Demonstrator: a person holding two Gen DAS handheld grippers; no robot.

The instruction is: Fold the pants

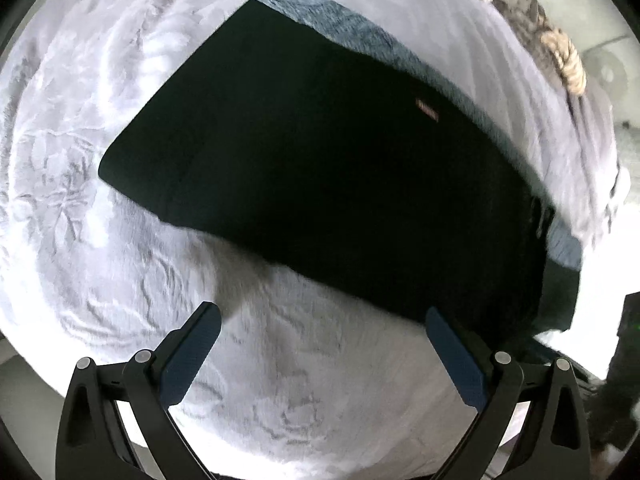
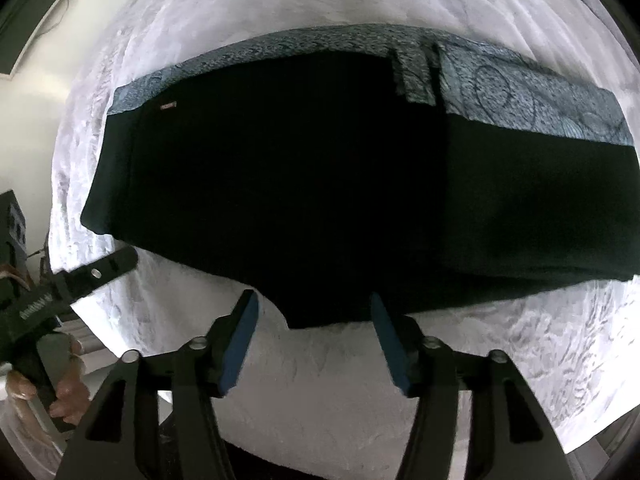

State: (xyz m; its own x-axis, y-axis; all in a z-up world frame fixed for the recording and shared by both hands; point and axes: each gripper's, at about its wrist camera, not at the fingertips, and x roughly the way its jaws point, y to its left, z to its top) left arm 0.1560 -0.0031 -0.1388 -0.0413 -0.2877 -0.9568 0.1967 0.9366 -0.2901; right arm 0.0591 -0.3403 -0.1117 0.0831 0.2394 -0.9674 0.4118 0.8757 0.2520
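Note:
Dark pants (image 1: 320, 176) lie flat and folded lengthwise on a white embossed bedspread (image 1: 80, 200), with a strip of grey-blue lining (image 1: 360, 32) showing along their far edge. My left gripper (image 1: 320, 312) is open and empty, just above the bedspread at the pants' near edge. In the right wrist view the pants (image 2: 340, 184) fill the middle. My right gripper (image 2: 314, 298) is open and empty, its fingertips at the near edge of the pants. The left gripper (image 2: 96, 272) shows at the left, held by a hand (image 2: 68, 396).
The bedspread (image 2: 520, 352) covers a bed whose near edge runs along the bottom of both views. A brown and cream patterned cloth (image 1: 552, 36) lies at the bed's far right. A wall and a framed dark panel (image 2: 36, 12) are at the upper left.

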